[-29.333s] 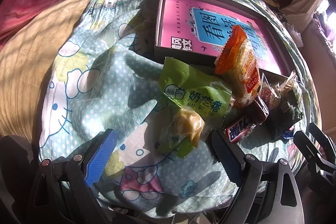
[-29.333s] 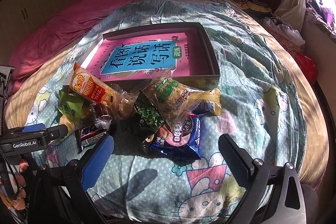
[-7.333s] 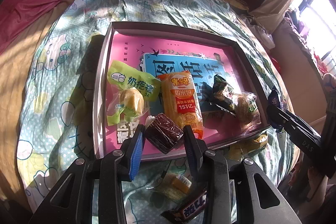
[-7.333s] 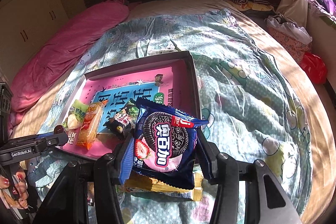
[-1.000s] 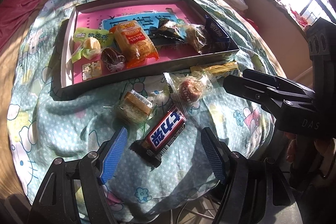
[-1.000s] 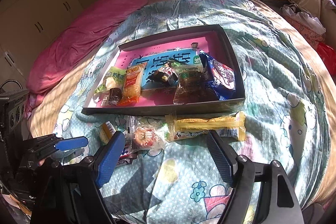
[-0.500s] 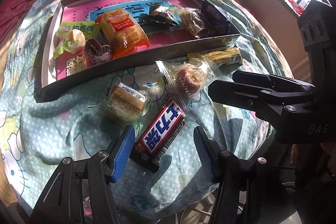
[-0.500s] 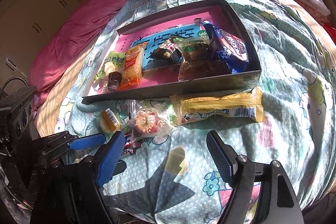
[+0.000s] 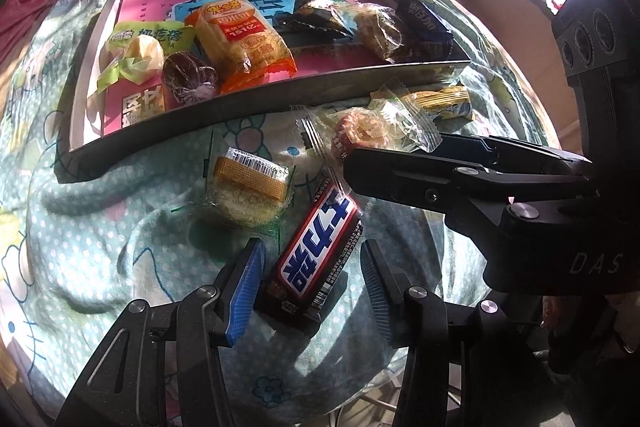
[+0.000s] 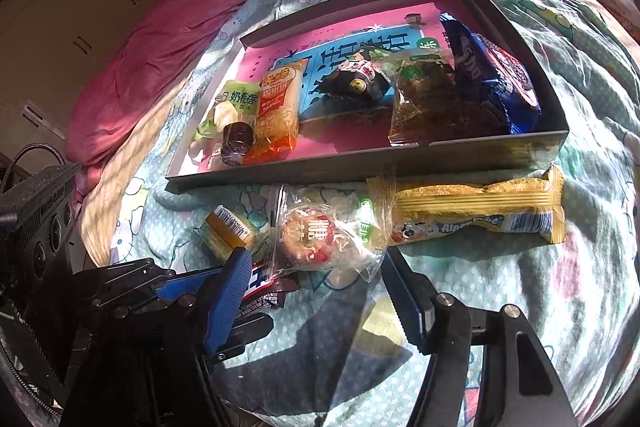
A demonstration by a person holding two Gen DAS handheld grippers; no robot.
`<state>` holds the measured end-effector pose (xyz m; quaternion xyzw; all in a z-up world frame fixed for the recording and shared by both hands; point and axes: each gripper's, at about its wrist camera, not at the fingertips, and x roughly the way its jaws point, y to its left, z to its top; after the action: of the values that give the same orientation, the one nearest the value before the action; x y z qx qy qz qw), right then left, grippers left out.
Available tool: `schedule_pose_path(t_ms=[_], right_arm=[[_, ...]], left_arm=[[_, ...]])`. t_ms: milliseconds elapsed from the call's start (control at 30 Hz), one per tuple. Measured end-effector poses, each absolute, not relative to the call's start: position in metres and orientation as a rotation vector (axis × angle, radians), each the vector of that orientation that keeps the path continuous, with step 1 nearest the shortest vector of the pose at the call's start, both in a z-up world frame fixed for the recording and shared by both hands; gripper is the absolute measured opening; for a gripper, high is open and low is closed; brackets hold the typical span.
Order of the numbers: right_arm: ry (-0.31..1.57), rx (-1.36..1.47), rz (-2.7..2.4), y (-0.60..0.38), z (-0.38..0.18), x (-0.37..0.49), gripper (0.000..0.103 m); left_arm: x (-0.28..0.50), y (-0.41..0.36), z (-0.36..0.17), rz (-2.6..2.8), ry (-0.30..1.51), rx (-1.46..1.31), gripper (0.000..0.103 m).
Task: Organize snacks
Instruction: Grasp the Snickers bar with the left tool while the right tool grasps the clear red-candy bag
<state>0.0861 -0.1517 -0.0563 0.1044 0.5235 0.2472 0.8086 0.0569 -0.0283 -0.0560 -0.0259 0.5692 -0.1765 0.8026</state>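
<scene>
Our left gripper (image 9: pixel 312 281) fingers are closing around the chocolate bar (image 9: pixel 316 259), not squeezing yet; next we lift it into the box (image 9: pixel 256 107).

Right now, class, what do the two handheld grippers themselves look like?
Both are black two-finger tools with silver rivets. The left gripper has blue ribbed pads on its jaws. The right gripper has them too. "DAS" is printed on its body, and three round ports are above.
</scene>
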Motion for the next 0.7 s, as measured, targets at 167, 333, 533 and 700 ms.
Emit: schedule_pose_path(t_ms=[167,333,533,700], right_arm=[[1.120,0.224,0.534,-0.143,-0.058,0.095,0.066],[1.124,0.206,0.543,-0.134,-0.064,0.102,0.066],[1.114,0.159,0.561,-0.126,-0.069,0.108,0.058],[1.099,0.155,0.582,-0.127,-0.069,0.107,0.054]], left_arm=[[0.056,-0.027,-0.056,-0.379,1.223,-0.067,0.051],[0.056,-0.026,-0.057,-0.378,1.228,-0.079,0.051],[0.060,-0.024,-0.059,-0.378,1.236,-0.100,0.051],[0.062,-0.023,-0.061,-0.378,1.241,-0.106,0.051]])
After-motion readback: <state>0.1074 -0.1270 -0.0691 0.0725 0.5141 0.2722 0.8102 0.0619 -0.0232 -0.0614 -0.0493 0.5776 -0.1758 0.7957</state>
